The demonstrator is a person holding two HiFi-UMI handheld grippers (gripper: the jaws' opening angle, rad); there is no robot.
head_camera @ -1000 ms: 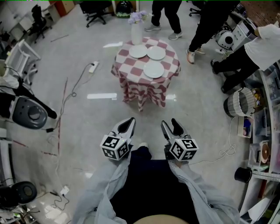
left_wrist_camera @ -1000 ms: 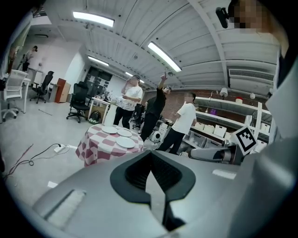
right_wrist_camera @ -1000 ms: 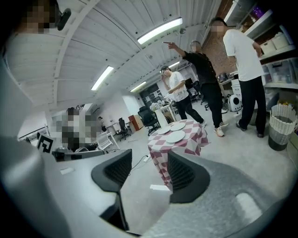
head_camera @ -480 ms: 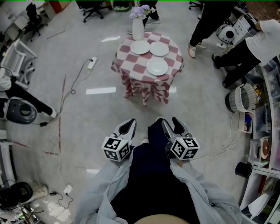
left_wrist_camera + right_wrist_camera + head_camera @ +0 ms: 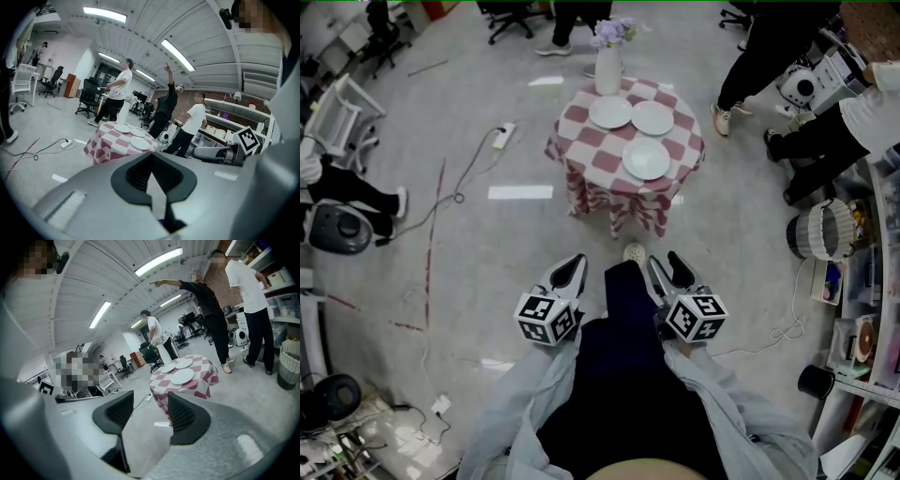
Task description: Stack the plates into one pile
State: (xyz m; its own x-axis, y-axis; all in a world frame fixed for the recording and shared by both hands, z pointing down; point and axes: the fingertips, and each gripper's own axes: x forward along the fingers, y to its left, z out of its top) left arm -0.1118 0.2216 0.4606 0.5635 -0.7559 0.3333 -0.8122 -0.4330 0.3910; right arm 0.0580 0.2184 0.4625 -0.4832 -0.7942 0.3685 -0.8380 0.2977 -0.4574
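Three white plates lie apart on a small round table with a red-and-white checked cloth (image 5: 591,150): one at the back left (image 5: 610,112), one at the back right (image 5: 652,117), one nearer me (image 5: 646,158). They also show far ahead in the left gripper view, nearest plate (image 5: 139,143), and in the right gripper view, nearest plate (image 5: 183,376). My left gripper (image 5: 578,260) is held low in front of me, well short of the table, its jaw tips touching (image 5: 151,153) and nothing in them. My right gripper (image 5: 663,262) is beside it, jaws apart (image 5: 151,395) and empty.
A white vase of flowers (image 5: 608,66) stands at the table's far edge. People stand behind and to the right of the table (image 5: 759,47). A white basket (image 5: 820,225) and shelves are on the right. A power strip (image 5: 503,139) with its cable lies on the floor at the left.
The table sits lower and nearer in the head view; I have walked toward it with both grippers carried along. My shoe tip now shows between the grippers.
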